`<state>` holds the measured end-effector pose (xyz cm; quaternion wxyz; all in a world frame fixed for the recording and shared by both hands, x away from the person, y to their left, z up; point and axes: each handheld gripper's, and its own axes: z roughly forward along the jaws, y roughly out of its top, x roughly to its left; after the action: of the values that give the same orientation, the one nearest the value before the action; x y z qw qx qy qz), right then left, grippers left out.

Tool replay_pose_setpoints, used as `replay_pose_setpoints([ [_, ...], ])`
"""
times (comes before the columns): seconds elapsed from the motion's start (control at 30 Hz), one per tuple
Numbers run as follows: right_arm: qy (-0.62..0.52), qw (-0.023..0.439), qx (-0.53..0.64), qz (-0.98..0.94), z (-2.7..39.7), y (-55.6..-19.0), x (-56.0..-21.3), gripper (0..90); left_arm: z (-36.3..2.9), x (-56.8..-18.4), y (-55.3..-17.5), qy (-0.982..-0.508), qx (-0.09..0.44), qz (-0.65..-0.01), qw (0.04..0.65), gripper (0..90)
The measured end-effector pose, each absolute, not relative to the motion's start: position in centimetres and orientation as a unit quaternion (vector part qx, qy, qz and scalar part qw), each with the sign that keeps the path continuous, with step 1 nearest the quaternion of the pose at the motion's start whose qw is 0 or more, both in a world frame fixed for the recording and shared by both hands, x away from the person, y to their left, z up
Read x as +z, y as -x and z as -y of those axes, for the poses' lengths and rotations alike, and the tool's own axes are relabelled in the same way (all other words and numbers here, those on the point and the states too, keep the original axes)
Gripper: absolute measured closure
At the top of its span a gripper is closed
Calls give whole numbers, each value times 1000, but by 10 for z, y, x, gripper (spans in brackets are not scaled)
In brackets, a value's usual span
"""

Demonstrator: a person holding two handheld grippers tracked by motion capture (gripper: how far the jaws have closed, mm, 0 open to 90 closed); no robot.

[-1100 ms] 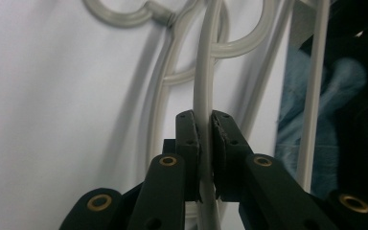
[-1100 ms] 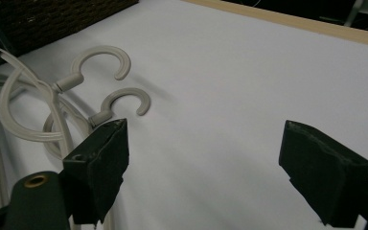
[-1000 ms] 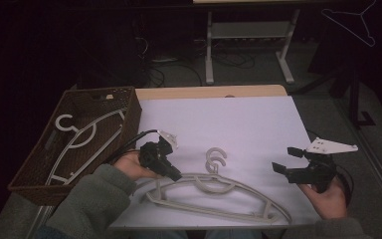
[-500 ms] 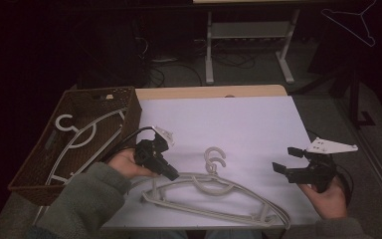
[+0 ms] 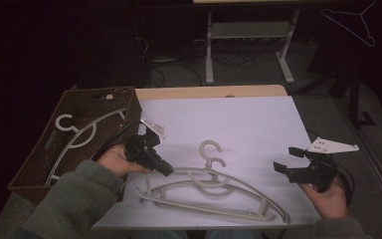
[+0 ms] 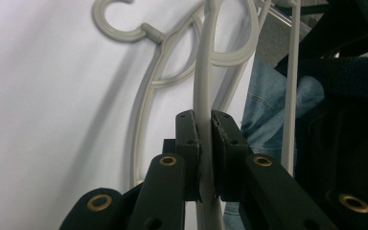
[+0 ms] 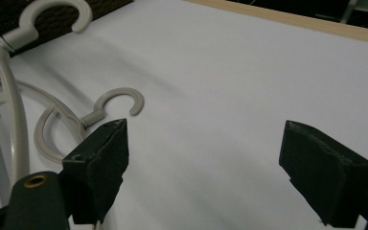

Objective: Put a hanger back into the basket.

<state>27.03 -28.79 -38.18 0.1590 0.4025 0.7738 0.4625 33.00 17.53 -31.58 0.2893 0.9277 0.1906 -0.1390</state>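
Grey plastic sits pinched between the pads of the left hand-held gripper [image 6: 206,158]: its jaws are closed tight on the thin curved arm of the upper hanger [image 6: 205,96], which runs straight out ahead of the jaws toward its hook. In the high view, this left hand-held gripper [image 5: 163,170] grips that hanger at its left end, and the hanger looks tilted, with its far end down near the bench [image 5: 258,119].

Just beneath and beyond the gripped arm lies a second hanger [image 5: 214,206], and the 2 hooks sit close together ahead of the jaws. That overlap is the main risk as I judge it: lifting the held hanger could snag the other's hook or bar and drag both across the white surface, or off the near edge. The hold is also far from the hanger's middle, so the long free end may swing or twist in the pads and slip out.

Farther to the right, well apart from both hangers, the right hand-held gripper [image 5: 292,162] stands wide open and holds nothing, so it steadies neither.

Beyond the left hand, the brown wicker basket [image 5: 32,172] already holds 1 hanger; a swinging end could catch its rim.
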Motion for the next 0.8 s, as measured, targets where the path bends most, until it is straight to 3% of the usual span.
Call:
replay_pose_setpoints([
  [0.8,-408,162,462,-771,291,-273,-383,165,-241,-258,-326,-907,-85,-245,333,825],
])
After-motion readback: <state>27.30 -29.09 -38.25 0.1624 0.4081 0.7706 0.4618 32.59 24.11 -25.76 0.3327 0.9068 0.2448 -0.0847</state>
